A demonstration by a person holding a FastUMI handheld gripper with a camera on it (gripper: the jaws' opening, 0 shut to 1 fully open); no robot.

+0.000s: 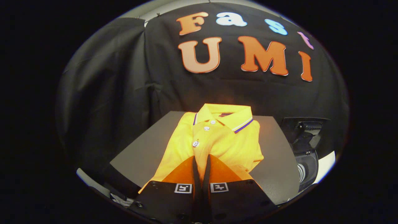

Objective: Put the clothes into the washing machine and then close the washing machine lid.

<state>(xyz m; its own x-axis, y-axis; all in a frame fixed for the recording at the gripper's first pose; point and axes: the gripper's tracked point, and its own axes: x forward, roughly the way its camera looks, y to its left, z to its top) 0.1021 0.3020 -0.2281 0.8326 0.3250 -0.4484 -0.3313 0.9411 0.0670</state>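
yellow polo shirt (214, 140) (folded, striped collar) pinched by gripper (201, 158) fingers.

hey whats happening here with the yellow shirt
A handheld gripper sits low over a folded yellow polo shirt lying on a grey board. Its jaws are nearly closed with a thin fold of the shirt between them, so it seems to be pinching the fabric. The washing machine stands off to the right, and the shirt is not in it yet.
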